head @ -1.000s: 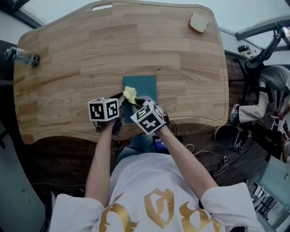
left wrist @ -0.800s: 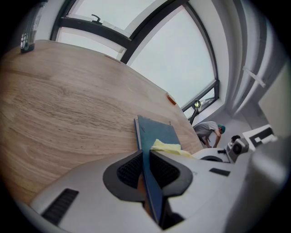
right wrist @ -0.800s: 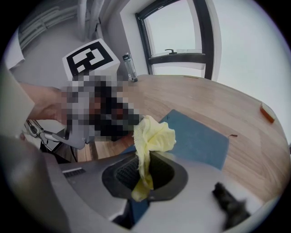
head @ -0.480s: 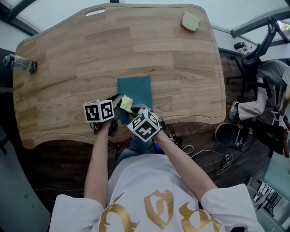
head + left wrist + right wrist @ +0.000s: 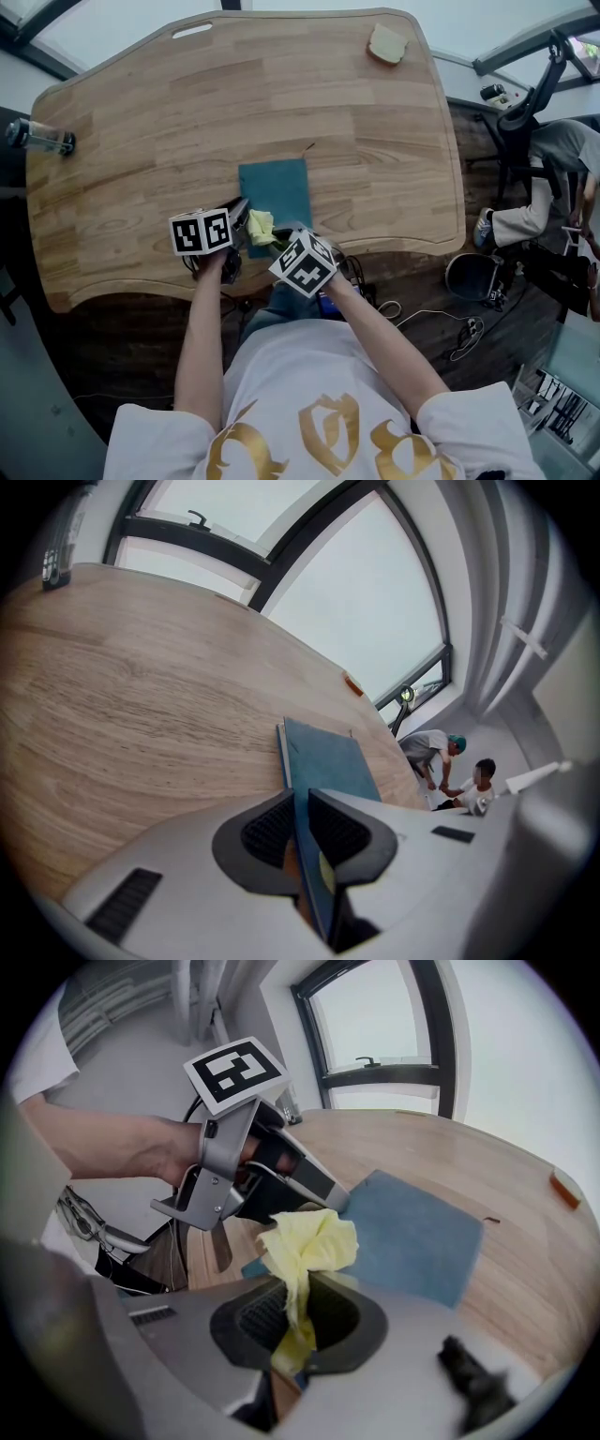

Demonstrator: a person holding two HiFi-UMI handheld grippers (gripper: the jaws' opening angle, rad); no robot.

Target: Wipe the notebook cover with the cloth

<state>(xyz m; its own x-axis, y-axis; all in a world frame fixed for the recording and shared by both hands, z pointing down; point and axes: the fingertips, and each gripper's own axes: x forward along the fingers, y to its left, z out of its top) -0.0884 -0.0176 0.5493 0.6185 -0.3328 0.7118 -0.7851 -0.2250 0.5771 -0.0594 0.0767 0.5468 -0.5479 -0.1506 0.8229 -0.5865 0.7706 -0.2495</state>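
**Status.** My left gripper [image 5: 302,829] is nearly closed. Its pads clamp the near edge of the flat teal rectangular notebook [image 5: 328,761]. The rest of the notebook runs out ahead of the jaws and lies on the light wooden table [image 5: 141,122]. My right gripper [image 5: 298,1321] is closed on the tail of the crumpled yellow cloth [image 5: 309,1241]. Most of the wad stands out past the jaw tips, over the notebook's near end and just beside the left gripper's tips. Cannot tell whether the wad touches the cover yet.

**Hazards (my judgement).**
1. Notebook slip. The left grip takes only a thin strip at one edge. A wipe stroke pushing away from me could pivot the notebook round that clamp or pull it out of the pads.
2. Cloth pull-out. Only a narrow tail sits betw. the right pads. Friction on the cover could drag the wad free, esp. on a pull stroke.
3. Bare-jaw contact. The wad is bunched, not spread, so if I come down too low the jaw tips could scrape the cover.
4. Gripper clash. The two grippers are v. close, so a sideways stroke toward the left gripper could knock it and loosen the clamp.
5. Poor coverage. The small contact patch may leave the far end unwiped.
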